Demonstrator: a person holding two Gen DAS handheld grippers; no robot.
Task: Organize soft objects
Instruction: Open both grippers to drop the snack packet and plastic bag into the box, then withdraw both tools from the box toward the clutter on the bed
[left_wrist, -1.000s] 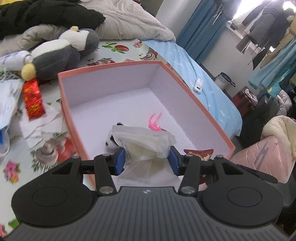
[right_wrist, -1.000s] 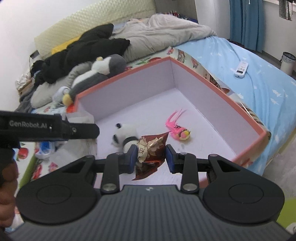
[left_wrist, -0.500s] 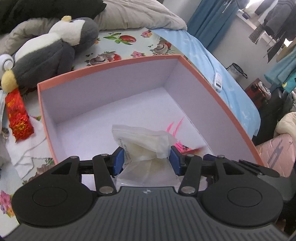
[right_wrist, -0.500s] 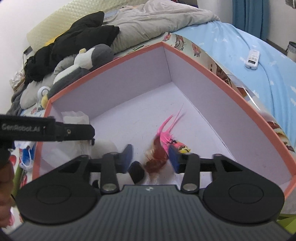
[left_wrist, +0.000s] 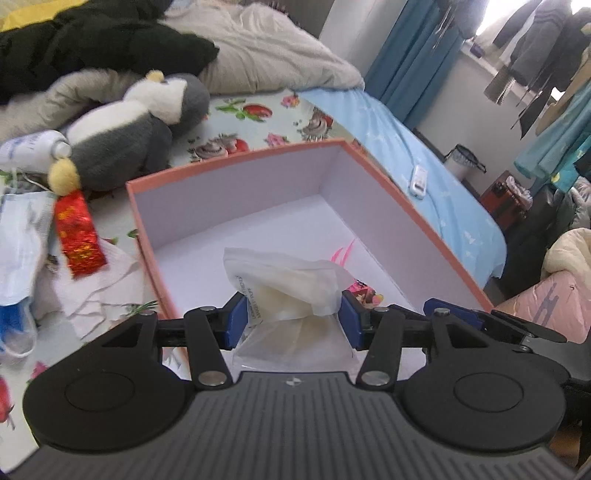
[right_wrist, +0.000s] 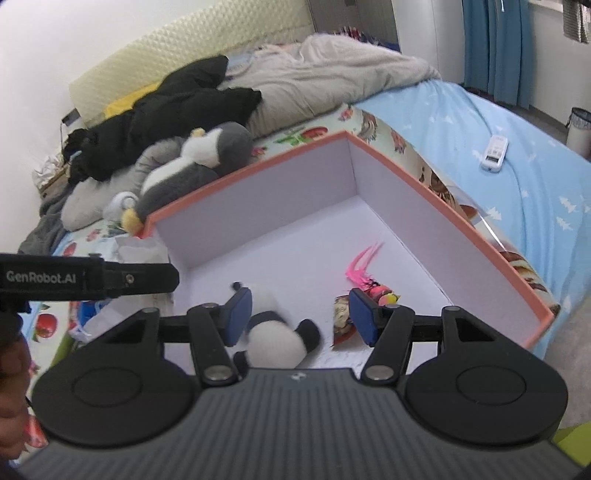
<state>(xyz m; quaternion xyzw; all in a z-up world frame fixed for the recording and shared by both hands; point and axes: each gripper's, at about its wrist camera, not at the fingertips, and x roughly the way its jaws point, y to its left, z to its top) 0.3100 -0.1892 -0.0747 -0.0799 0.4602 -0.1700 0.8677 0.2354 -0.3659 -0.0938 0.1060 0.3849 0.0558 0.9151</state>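
While its blue pads pinch a clear plastic packet of pale makeup puffs (left_wrist: 286, 291), the left gripper (left_wrist: 291, 319) hangs over the near edge of the salmon-rimmed, lilac-lined cardboard box (right_wrist: 436, 206).

Right gripper (right_wrist: 301, 315) hovers inside the box with jaws spread wide and nothing held, above a small black-and-white panda plush (right_wrist: 275, 338); a brown foil wrapper (right_wrist: 341, 319) and pink feathered toy (right_wrist: 369, 273) lie just beside. A grey-and-white penguin plush (left_wrist: 133, 129) rests on the bed behind.

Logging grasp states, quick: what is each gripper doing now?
Left gripper: shut on the clear pouch.
Right gripper: open, holding nothing.
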